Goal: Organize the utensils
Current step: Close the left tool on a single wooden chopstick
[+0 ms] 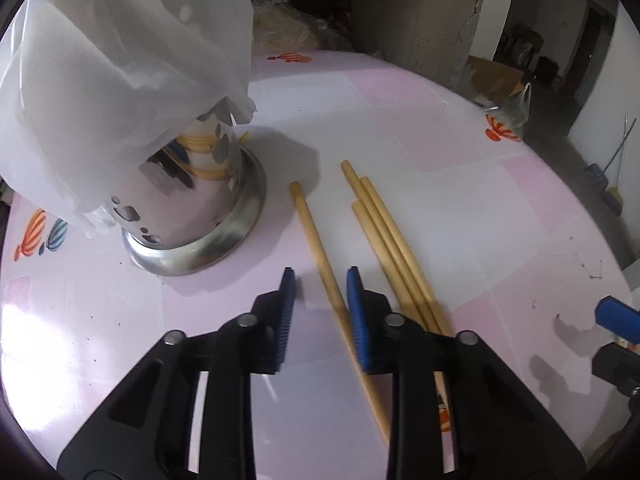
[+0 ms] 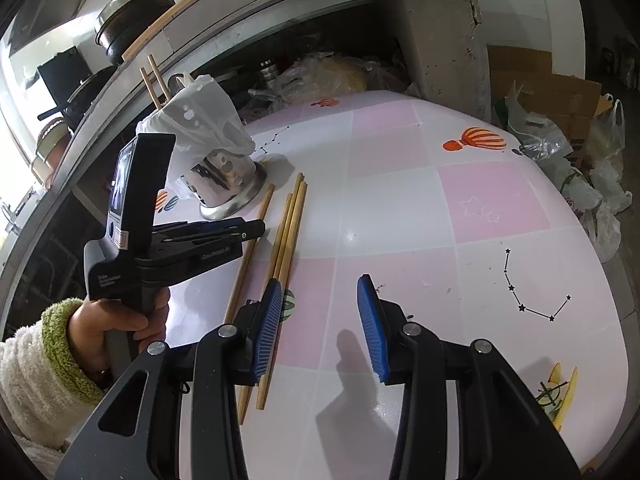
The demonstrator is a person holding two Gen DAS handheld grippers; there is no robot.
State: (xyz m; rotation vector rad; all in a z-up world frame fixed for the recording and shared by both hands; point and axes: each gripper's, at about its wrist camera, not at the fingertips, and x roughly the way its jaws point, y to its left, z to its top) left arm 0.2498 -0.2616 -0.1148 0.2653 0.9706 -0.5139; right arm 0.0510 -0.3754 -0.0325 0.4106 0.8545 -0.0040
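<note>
Several wooden chopsticks lie on the pink checked table. A single chopstick (image 1: pixel 316 240) passes between the open pads of my left gripper (image 1: pixel 320 280), close to the right pad. Three more chopsticks (image 1: pixel 388 236) lie together just to its right. A perforated steel utensil holder (image 1: pixel 200 208) with a white plastic bag (image 1: pixel 120 68) over its top stands at the left. In the right wrist view the holder (image 2: pixel 228 184) holds two chopsticks (image 2: pixel 154 80), and the loose chopsticks (image 2: pixel 286 232) lie left of my open, empty right gripper (image 2: pixel 320 300). The left gripper (image 2: pixel 252 229) hovers over them.
The table (image 2: pixel 440 208) has balloon and star prints. Bags (image 2: pixel 580 168) and a cardboard box (image 2: pixel 540 88) sit beyond its far right edge. A counter with pots (image 2: pixel 132 16) runs along the back left. My right gripper's tip shows at the left wrist view's right edge (image 1: pixel 612 314).
</note>
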